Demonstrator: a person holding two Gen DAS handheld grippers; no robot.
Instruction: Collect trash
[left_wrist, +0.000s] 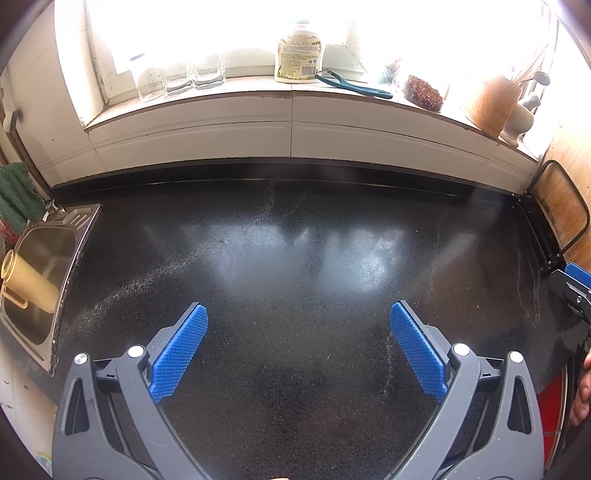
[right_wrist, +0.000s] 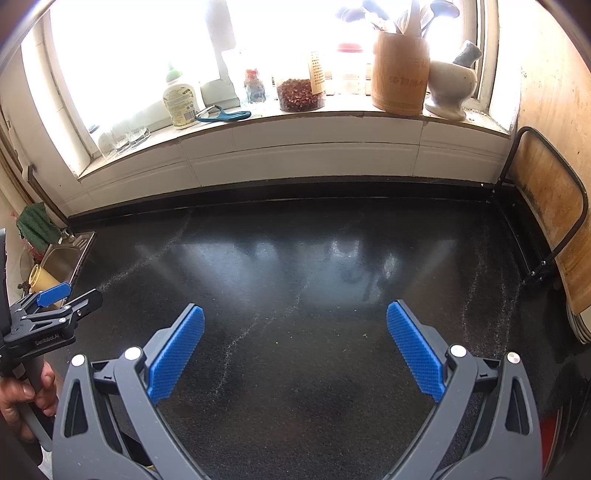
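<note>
My left gripper (left_wrist: 299, 314) is open and empty, its blue pads spread wide above the black speckled countertop (left_wrist: 295, 266). My right gripper (right_wrist: 295, 312) is open and empty too, above the same countertop (right_wrist: 314, 280). The left gripper also shows at the left edge of the right wrist view (right_wrist: 70, 295), and the right gripper shows at the right edge of the left wrist view (left_wrist: 574, 284). No piece of trash shows on the counter in either view.
A steel sink (left_wrist: 40, 266) with a yellow cup (left_wrist: 26, 280) lies at the left. The windowsill holds glasses (left_wrist: 192, 75), a bottle (left_wrist: 299, 55), a teal peeler (left_wrist: 354, 86), a spice jar (right_wrist: 300, 94), a wooden utensil holder (right_wrist: 400, 74) and a mortar (right_wrist: 448, 88). A cutting board (right_wrist: 554, 210) leans at the right wall.
</note>
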